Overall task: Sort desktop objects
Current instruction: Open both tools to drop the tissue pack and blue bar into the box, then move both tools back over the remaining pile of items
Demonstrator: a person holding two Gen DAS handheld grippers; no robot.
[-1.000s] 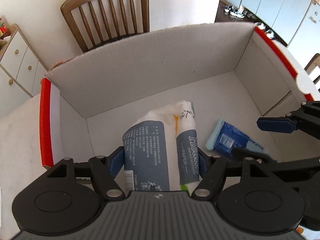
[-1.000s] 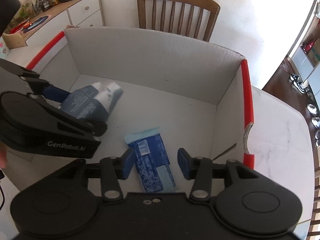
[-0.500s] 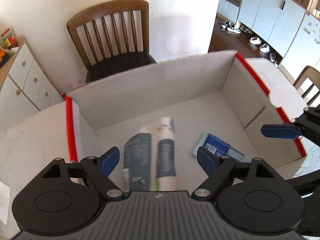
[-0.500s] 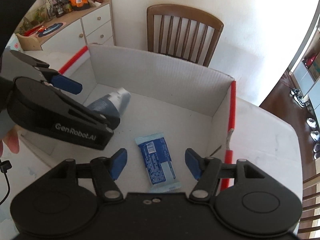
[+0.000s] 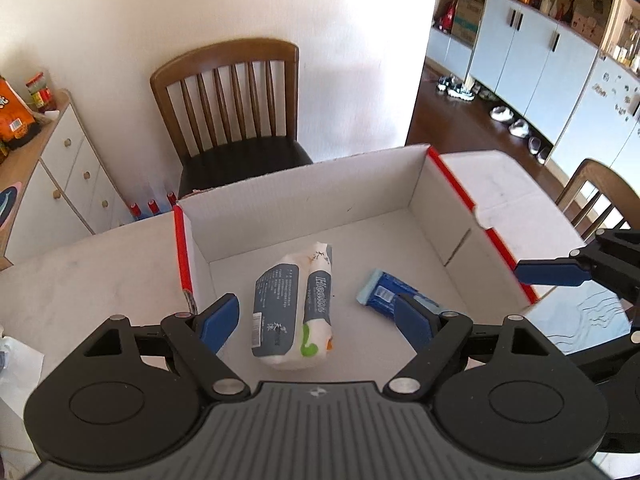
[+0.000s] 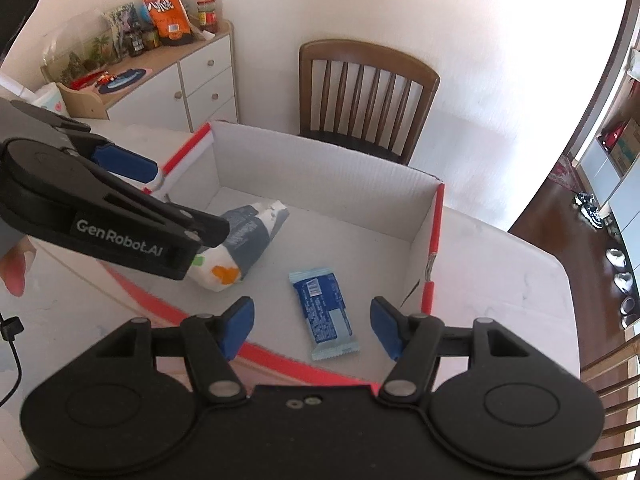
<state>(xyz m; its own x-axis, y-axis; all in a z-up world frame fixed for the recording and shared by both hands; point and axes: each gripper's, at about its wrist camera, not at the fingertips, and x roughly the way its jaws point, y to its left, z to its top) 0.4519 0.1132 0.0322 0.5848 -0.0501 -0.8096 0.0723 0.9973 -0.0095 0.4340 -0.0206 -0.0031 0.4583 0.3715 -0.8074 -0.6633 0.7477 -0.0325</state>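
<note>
A white cardboard box [image 5: 304, 196] with red-edged rims stands on the white table [image 5: 80, 280]. Inside it lie a grey-and-white tissue pack [image 5: 294, 306] and a blue snack wrapper [image 5: 386, 294]. My left gripper [image 5: 318, 320] is open and empty, held above the tissue pack. My right gripper [image 6: 312, 326] is open and empty, held above the blue wrapper [image 6: 324, 312]. The tissue pack [image 6: 240, 244] is partly hidden behind the left gripper's body in the right wrist view. The box's far wall [image 6: 320, 176] shows there too.
A wooden chair [image 5: 236, 108] stands behind the table. A white drawer cabinet [image 6: 172, 84] with snack bags and jars is at the left. A second chair [image 5: 596, 196] is at the right. A white paper [image 5: 16, 364] lies at the table's left edge.
My left gripper opened and let go of the tissue pack, which now lies in the box. Both grippers rose and pulled back from the box.
</note>
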